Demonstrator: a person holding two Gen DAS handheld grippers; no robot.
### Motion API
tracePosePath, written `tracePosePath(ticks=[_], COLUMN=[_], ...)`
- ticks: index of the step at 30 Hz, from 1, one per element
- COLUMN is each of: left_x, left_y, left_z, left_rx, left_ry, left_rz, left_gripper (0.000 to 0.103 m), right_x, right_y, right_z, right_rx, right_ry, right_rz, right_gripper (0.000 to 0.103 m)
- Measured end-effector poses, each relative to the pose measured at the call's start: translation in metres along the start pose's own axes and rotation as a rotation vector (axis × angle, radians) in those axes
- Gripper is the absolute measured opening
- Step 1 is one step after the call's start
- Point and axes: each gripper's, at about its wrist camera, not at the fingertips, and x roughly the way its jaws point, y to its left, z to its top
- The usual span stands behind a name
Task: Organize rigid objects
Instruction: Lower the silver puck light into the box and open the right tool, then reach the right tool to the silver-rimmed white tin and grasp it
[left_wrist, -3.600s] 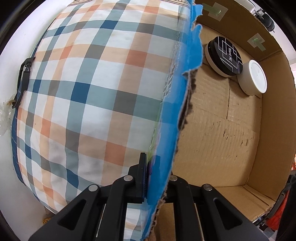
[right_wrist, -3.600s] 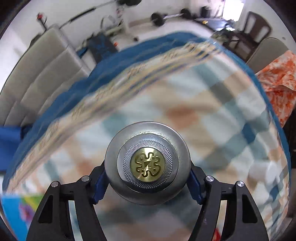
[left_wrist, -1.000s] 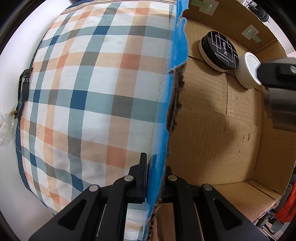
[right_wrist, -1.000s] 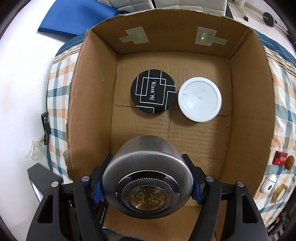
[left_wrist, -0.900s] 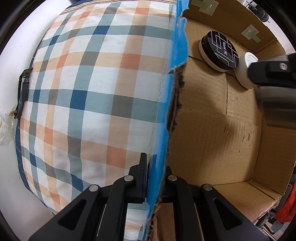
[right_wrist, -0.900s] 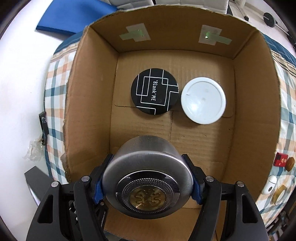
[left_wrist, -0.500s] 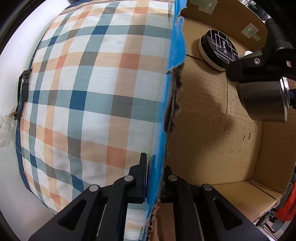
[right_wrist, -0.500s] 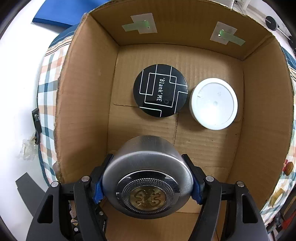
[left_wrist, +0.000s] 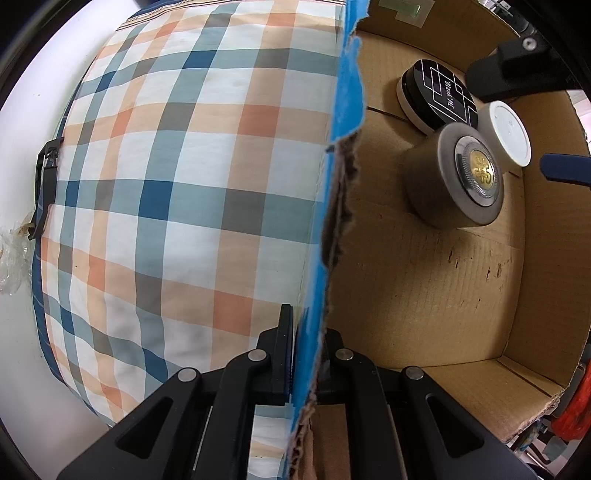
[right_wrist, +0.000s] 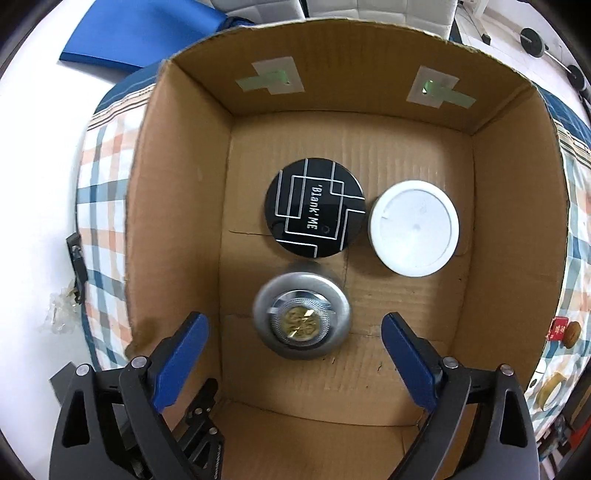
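— What could not be verified?

— The silver tin (right_wrist: 302, 320) is motion-blurred in the right wrist view; its gold emblem is unreadable. Small items on the checked cloth (right_wrist: 101, 206) at the right edge, one red (right_wrist: 558, 328), are too small to identify.

— And the left wrist view?

— The box wall (left_wrist: 334, 206) hides the left gripper's (left_wrist: 308, 354) inner finger. Only fragments of the right gripper (left_wrist: 526, 118) show, cut off by the frame.

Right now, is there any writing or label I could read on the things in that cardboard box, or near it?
"'Blank'ME": white letters on the black round lid.
Gold emblem on the silver round tin: a pattern, no readable letters.
Red item beside the cardboard box: marks too small to read.
White round lid: blank.
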Motion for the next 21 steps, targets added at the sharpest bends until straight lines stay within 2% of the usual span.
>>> tracePosePath(ticks=[2, 13, 17, 21], left_x=[0.000, -0.001, -0.002, -0.002], left_y=[0.000, -0.001, -0.001, -0.003], left_z=[0.000, -0.001, -0.001, -0.002], left_rx=[-0.001, -0.002, -0.002, 0.001], left_ry=[0.000, -0.006, -0.006, -0.006], left_rz=[-0.001, 0.003, 0.004, 0.011], left_gripper=[0.005, 0.005, 0.005, 0.005], right_x=[-0.003, -0.022, -0.030, -0.042], right_y=[0.001, -0.024, -0.035, -0.041], right_z=[0.000, -0.021, -0.031, -0.039], right_rx=[-0.001, 0.043, 0.055, 0.041], right_ry=[0.000, -0.007, -0.038, -0.093], right_rz=[-0.001, -0.009, -0.011, -0.067], right_gripper=[0.103, 0.103, 0.103, 0.103])
